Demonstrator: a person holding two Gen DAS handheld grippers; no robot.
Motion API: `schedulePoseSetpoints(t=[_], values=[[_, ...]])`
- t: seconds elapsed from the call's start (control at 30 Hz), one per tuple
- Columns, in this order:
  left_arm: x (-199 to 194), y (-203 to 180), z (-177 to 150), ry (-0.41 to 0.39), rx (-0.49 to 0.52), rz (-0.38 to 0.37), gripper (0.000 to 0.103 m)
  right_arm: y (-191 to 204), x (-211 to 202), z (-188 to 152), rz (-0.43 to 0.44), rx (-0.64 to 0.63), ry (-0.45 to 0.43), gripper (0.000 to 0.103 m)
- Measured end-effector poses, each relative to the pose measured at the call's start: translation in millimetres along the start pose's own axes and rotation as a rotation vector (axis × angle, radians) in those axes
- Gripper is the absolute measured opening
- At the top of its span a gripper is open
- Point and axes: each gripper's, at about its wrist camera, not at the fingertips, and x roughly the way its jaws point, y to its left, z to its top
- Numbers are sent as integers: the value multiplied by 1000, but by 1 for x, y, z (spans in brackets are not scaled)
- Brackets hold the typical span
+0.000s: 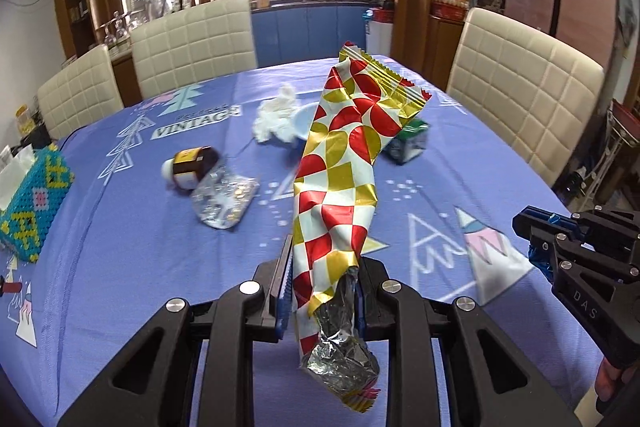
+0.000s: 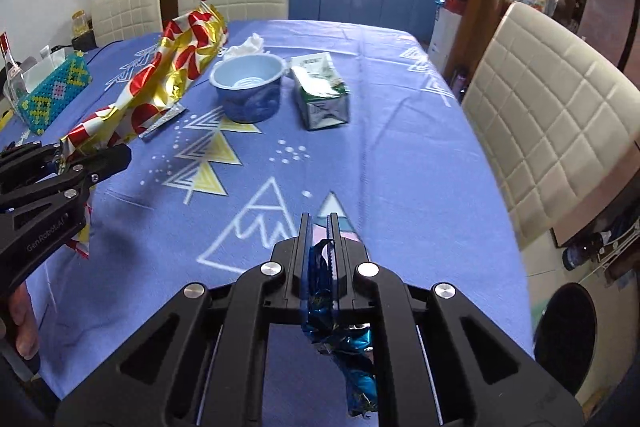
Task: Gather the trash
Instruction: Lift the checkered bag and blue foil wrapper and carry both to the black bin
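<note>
My left gripper (image 1: 322, 259) is shut on a long red, gold and white snack wrapper (image 1: 344, 155), which stands up above the blue tablecloth (image 1: 120, 247); its silver torn end hangs below the jaws. The same wrapper (image 2: 168, 67) shows at the left of the right wrist view, held by the left gripper (image 2: 96, 155). My right gripper (image 2: 321, 227) is shut on a crumpled blue foil wrapper (image 2: 340, 339) that dangles beneath it. On the table lie a brown bottle (image 1: 192, 165), a silver foil pack (image 1: 224, 201), crumpled tissue (image 1: 276, 115), a blue cup (image 2: 248, 91) and a green carton (image 2: 322, 95).
Cream chairs (image 1: 520, 99) stand along the far and right sides of the table. A beaded tissue box (image 1: 28, 203) sits at the left edge. A dark round bin (image 2: 568, 335) is on the floor off the table's right side. A hand (image 2: 20, 323) holds the left gripper's handle.
</note>
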Motion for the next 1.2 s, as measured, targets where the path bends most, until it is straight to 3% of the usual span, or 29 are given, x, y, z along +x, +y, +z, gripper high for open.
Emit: schedulePoseSetpoints(t=[0.6, 1.2], values=[[0, -153, 10, -15, 211, -138, 23, -119, -42, -56, -112, 149, -40, 9], [11, -271, 14, -10, 379, -250, 23, -215, -58, -94, -222, 288, -64, 9]])
